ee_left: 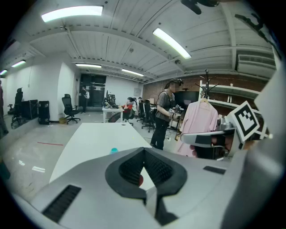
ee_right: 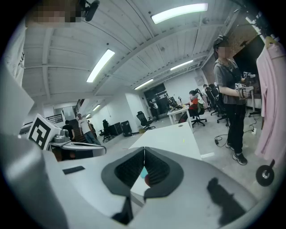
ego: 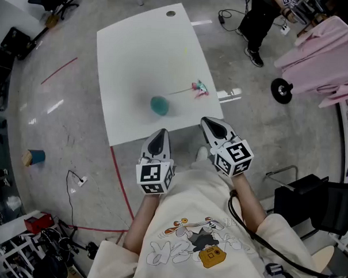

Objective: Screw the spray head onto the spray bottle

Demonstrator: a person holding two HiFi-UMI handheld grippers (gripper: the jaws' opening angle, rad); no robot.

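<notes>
The teal spray bottle point(ego: 159, 105) stands near the front middle of the white surface point(ego: 137, 53). The spray head point(ego: 200, 88) lies well apart from it to the right, close to that edge, and its thin dip tube point(ego: 179, 92) trails back toward the bottle. The head view is blurred, so the bottle's neck and the head's collar cannot be made out.

The left tool point(ego: 160, 135) and the right tool point(ego: 209, 124) both hang at the near edge of the surface. Each has its jaws fully together and nothing between them, short of both things.

The bottle looks small, smooth and probably plastic, so it is likely light and apt to slide or tip under a sideways push. A hold round the middle of its body would steady it and leave the neck free. The spray head is probably light hard plastic, while the tube looks thin and bendy. The better hold is on the head's body above the collar, never on the tube, which must go down the neck first
</notes>
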